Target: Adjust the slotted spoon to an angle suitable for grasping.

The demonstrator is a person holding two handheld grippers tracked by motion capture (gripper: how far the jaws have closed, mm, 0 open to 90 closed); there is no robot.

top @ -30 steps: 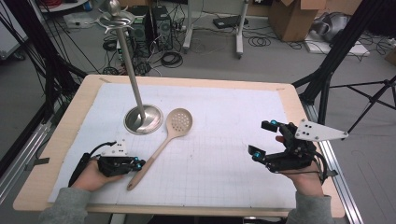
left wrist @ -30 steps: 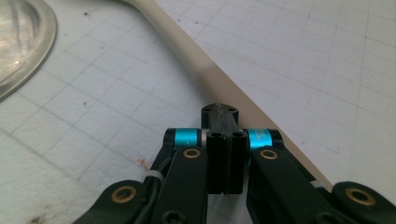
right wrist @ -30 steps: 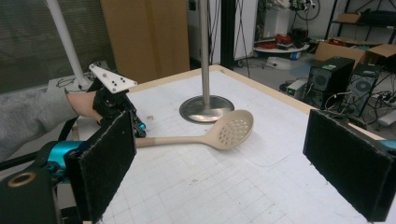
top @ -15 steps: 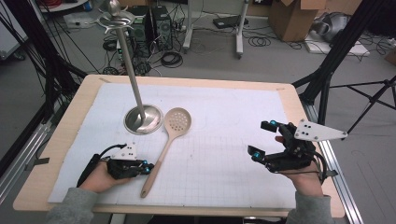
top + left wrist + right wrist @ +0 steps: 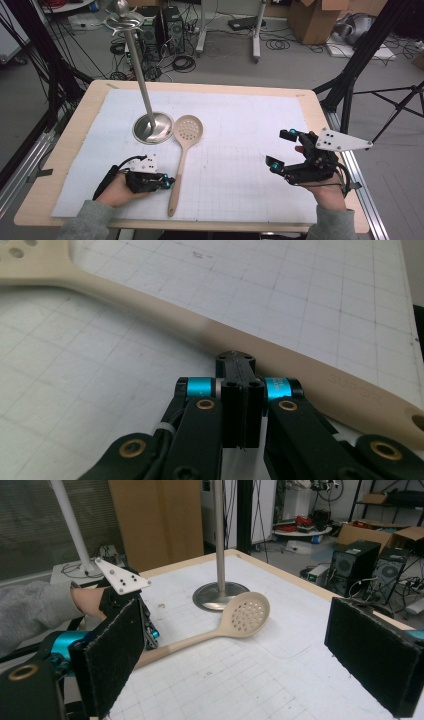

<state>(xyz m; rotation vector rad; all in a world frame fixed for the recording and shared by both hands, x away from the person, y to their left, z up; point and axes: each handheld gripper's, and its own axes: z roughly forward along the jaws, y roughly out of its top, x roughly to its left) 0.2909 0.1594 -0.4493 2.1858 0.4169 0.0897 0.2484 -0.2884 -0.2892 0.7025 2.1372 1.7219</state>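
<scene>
Slotted spoon (image 5: 183, 154) lies flat on the white gridded mat (image 5: 240, 125), and we see all of it from the high view; in the left gripper view its bowl is cut off at the top left corner and the handle's end, with its hanging hole, runs off the right edge. In the right gripper view the near jaw covers the handle's lower end. Raised lettering on the handle is too faint for us to read.

Its long axis runs nearly straight away from the person, leaning a little to the right: the perforated bowl at the far end, just beside the round base of the metal stand (image 5: 152, 127), the handle's tip near the mat's near edge.

Our left gripper (image 5: 167, 182) sits low on the mat at the left of the handle, jaws pressed together with nothing between them; their tips seem to touch the handle's side, though we cannot be sure of contact from these angles. The stand's top is partly lost against floor clutter.

Our right gripper (image 5: 282, 149) hangs well apart over the mat's right side, jaws spread wide and empty.
</scene>
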